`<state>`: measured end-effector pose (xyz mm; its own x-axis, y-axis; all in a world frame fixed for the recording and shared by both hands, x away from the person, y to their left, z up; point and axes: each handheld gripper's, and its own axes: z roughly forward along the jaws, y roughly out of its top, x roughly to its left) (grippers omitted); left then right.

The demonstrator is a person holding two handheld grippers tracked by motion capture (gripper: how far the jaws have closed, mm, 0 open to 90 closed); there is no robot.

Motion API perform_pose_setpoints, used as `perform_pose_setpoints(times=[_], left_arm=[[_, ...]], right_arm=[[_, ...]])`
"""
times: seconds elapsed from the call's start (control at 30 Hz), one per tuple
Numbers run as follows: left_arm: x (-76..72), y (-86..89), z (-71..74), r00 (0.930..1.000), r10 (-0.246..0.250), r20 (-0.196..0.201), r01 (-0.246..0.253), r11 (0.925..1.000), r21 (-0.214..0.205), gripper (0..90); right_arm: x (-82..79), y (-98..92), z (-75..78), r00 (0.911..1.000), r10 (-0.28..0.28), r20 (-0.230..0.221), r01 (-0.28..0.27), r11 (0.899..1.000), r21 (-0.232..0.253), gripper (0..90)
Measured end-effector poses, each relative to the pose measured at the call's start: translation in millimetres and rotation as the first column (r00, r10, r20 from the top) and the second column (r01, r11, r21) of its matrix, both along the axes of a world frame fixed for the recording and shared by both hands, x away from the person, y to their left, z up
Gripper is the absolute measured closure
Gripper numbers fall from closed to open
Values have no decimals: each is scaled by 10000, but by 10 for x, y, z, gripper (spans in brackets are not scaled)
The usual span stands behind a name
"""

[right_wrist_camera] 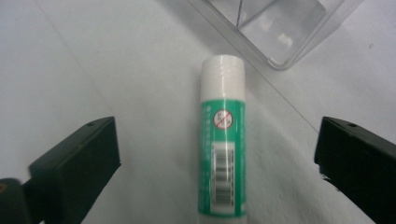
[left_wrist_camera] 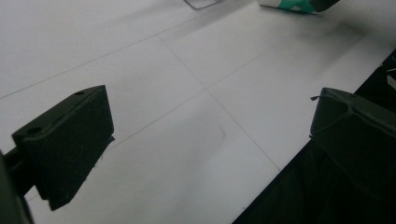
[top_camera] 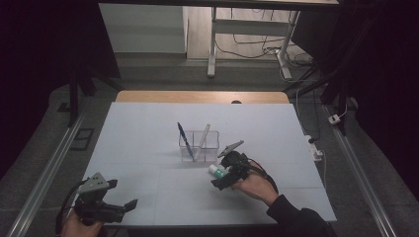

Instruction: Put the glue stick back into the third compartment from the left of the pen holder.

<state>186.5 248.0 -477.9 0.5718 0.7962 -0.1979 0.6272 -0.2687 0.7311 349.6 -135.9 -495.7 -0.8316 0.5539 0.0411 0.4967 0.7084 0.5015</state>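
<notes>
Glue stick: lying flat on the white table, right of centre, toward the near edge, just in front of the clear organiser's near right corner. Short stiff plastic cylinder, white cap, green label with barcode. Likely light and rigid; smooth round wall, so it may roll or slip if pinched off-centre. Best hold, I judge: across the labelled barrel at mid-length, pads square to its axis, not on the cap.

Right gripper: jaws spread fully wide, one on each side of the stick, clear of it; nothing held.

Organiser: transparent hard plastic, divided, thin walls. It holds a blue pen and a white pen, both leaning.

Left gripper: by the near left corner, jaws apart, empty, over bare tabletop. Table surface matte white, faint seam lines.
</notes>
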Motion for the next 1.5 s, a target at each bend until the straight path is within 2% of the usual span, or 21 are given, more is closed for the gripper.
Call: perform_pose_setpoints(times=[0.23, 0.33, 0.47, 0.7, 1.03, 1.23, 1.33, 1.5], left_arm=[[0, 3, -1, 10000, -10, -7, 10, 10000, -25, 0], [0, 2, -1, 10000, -15, 1, 15, 10000, -14, 0], [0, 3, -1, 10000, -30, -5, 30, 10000, -23, 0], [-1, -2, -1, 10000, -94, -12, 94, 10000, -22, 0], [0, -6, -2, 9999, -116, -7, 116, 9999, 20, 0], [-1, -6, -1, 9999, -154, 9, 153, 9999, 54, 0], [-2, -6, 0, 9999, -158, 15, 158, 9999, 52, 0], [-2, -6, 0, 9999, -159, 19, 159, 9999, 49, 0]], right_arm=[[70, 143, -77, 9998, -168, -138, 163, 9991, -391, 0], [103, 188, -108, 9999, -26, -162, 20, 9992, -406, 0], [128, 229, -110, 9999, 119, -41, -121, 9985, -537, 144], [165, 243, -87, 9998, 123, -135, -129, 9989, -449, 423], [209, 292, -114, 9998, 164, -90, -168, 9982, -578, 620], [212, 292, -109, 9999, 100, -141, -108, 9979, -641, 644], [193, 291, -95, 9997, 234, -6, -234, 9975, -663, 647], [163, 251, -34, 9987, 488, 159, -482, 9983, -312, 648]])
